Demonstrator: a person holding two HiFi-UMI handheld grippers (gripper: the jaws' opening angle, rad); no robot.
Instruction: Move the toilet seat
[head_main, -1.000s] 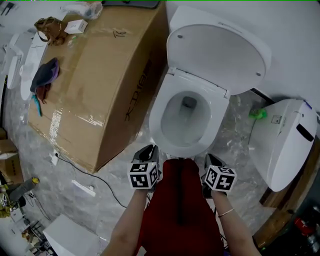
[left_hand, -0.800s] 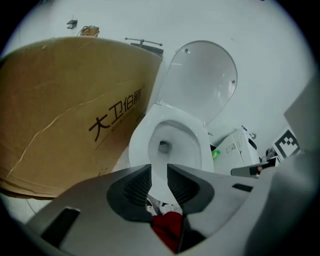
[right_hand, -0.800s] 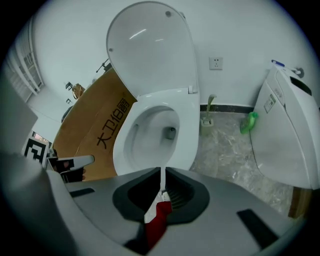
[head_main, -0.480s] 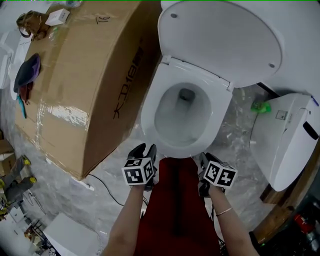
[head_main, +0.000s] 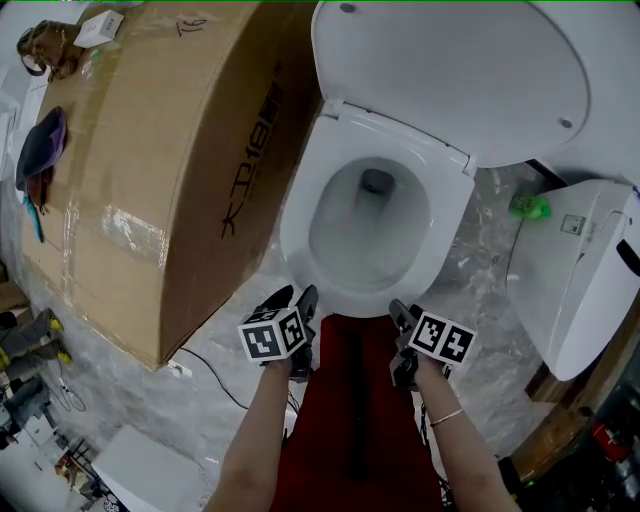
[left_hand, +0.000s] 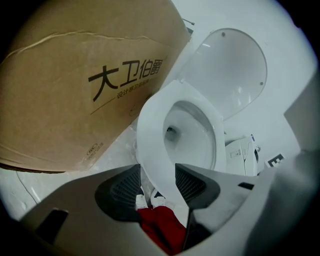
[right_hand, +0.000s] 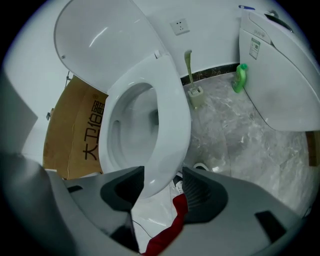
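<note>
The toilet seat lies flat on the bowl mid-floor. Its lid is tipped up on the far side, so only the ring is left to move. The left gripper and right gripper hang at its near rim. Both have just been opening their jaws, which stand wide with the rim's front edge lined up in each gap, likely for a two-handed lift. Whether any pad touches it yet is hard to tell. A cardboard box crowds the left, and the lid's far edge is cut off.

Toilet lid and cardboard box cut off at top edge
</note>
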